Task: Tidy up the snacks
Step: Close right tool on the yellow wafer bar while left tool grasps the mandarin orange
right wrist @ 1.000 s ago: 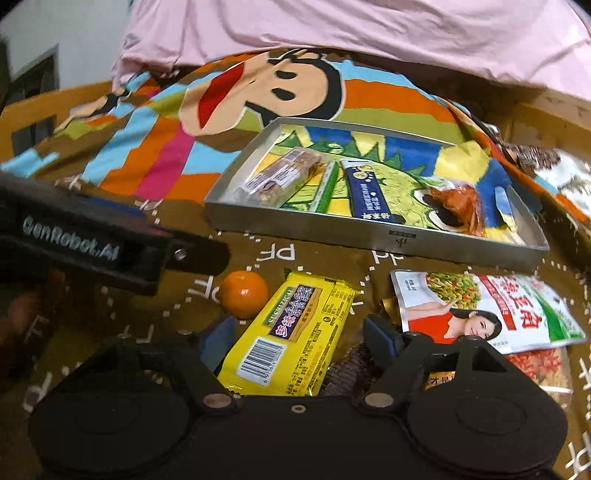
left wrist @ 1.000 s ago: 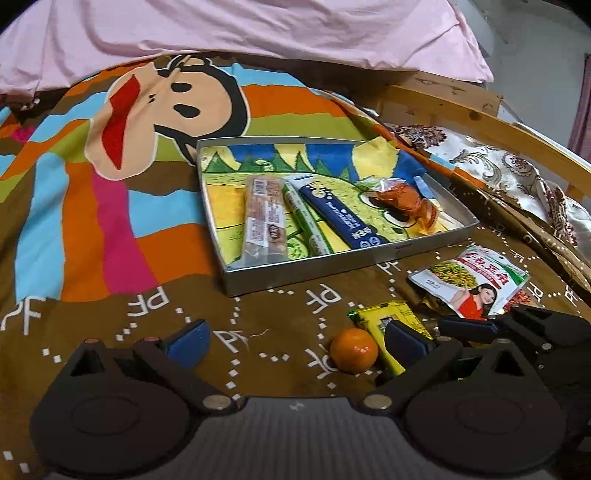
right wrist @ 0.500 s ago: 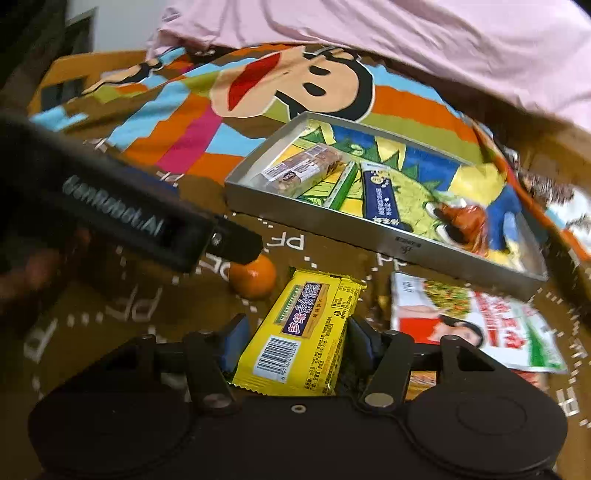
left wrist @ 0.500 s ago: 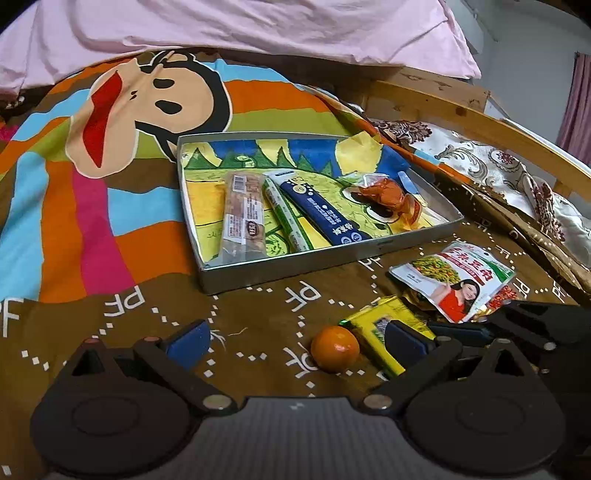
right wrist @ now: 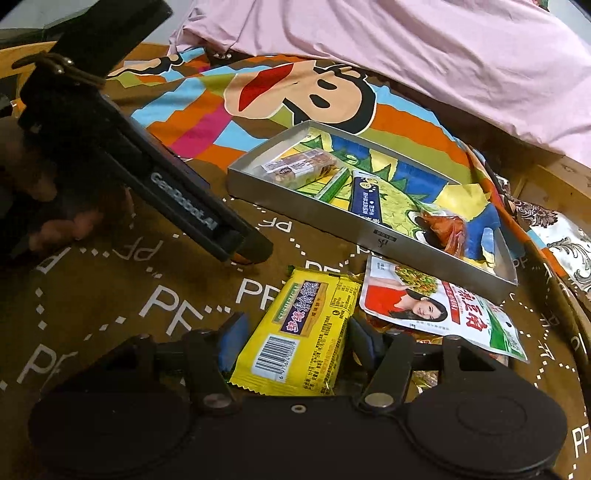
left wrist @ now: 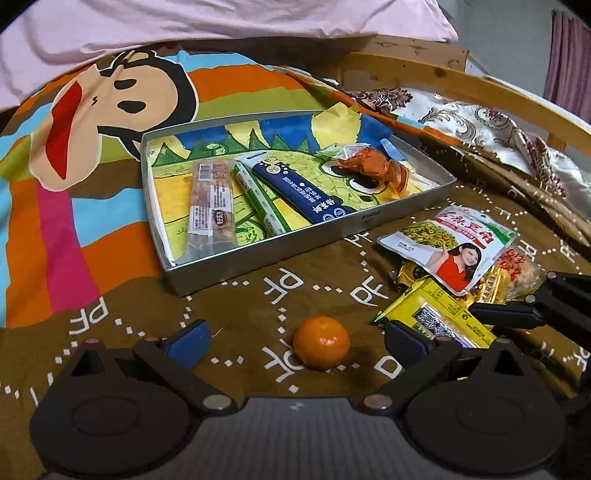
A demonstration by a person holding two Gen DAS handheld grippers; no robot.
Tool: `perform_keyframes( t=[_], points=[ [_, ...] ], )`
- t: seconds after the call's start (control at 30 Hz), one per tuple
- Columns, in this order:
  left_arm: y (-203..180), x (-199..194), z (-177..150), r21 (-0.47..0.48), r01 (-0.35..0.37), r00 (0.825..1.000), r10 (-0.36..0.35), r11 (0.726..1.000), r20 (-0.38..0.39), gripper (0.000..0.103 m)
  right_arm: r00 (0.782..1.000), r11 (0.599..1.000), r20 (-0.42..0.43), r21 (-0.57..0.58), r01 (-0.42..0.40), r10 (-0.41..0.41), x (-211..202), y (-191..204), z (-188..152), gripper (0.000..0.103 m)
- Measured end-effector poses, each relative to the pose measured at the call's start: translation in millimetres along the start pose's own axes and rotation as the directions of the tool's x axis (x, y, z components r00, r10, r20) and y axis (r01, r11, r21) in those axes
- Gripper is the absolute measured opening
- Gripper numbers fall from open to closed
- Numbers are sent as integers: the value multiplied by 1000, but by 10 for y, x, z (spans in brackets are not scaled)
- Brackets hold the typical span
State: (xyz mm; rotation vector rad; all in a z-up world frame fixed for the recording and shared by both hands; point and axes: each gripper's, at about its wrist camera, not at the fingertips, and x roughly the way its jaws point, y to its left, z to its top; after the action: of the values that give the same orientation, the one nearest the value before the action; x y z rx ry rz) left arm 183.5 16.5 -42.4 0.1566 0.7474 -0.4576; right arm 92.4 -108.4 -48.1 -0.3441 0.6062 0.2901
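Right wrist view, right gripper [right wrist: 295, 338] now clamped on yellow packet [right wrist: 299, 332].

A bed [left wrist: 110, 302] spread with a cartoon monkey blanket [left wrist: 74, 221] carries a metal tray [left wrist: 295, 243], a small orange [left wrist: 321, 347], a yellow snack packet [right wrist: 306, 332] and a white-and-green pouch [left wrist: 450, 247] overlapping other wrappers. A pink quilt [left wrist: 221, 18] lies behind.

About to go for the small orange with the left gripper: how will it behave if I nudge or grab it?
The orange looks round, loose on the blanket, so a nudge may roll it. Its skin seems smooth, so off-centre fingers could squirt it out. The soft blanket may damp rolling somewhat.
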Motion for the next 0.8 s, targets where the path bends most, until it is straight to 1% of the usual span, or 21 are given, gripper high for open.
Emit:
perform_keyframes(
  t=[0.1,0.2,0.27,0.3,0.37,0.43,0.47,0.6,0.67,0.8],
  points=[
    [-24,52,-1,10,-14,1000,14,1000,-14,101,1000,1000,-1,25,14,-14,24,4,3,65],
    [-55,84,-19,29,-18,999,18,999,-29,95,1000,999,-1,35,30,-30,48,26,8,68],
    [-84,89,-34,50,-18,999,20,999,-30,86,999,998,1,40,39,-40,56,35,3,70],
    [-97,89,-40,56,-17,999,19,998,-29,84,999,998,2,44,44,-44,60,33,-2,70],
    [-111,87,-44,61,-3,1000,4,998,-25,76,999,998,5,49,49,-50,61,29,-9,71],
    [-125,77,-47,66,1,1000,0,998,-18,74,999,997,7,49,52,-52,62,31,-10,71],
    [-130,72,-49,71,5,1000,-4,997,-14,70,998,997,8,50,54,-55,60,33,-10,70],
    [-153,51,-59,87,18,1000,-18,996,-7,59,998,997,13,53,60,-61,43,48,-20,68],
    [-173,42,-58,99,32,999,-31,995,-6,47,998,997,15,53,60,-61,35,59,-24,66],
    [-242,44,-74,138,40,999,-40,990,-10,40,998,997,18,53,62,-63,28,69,-25,63]
  ],
)
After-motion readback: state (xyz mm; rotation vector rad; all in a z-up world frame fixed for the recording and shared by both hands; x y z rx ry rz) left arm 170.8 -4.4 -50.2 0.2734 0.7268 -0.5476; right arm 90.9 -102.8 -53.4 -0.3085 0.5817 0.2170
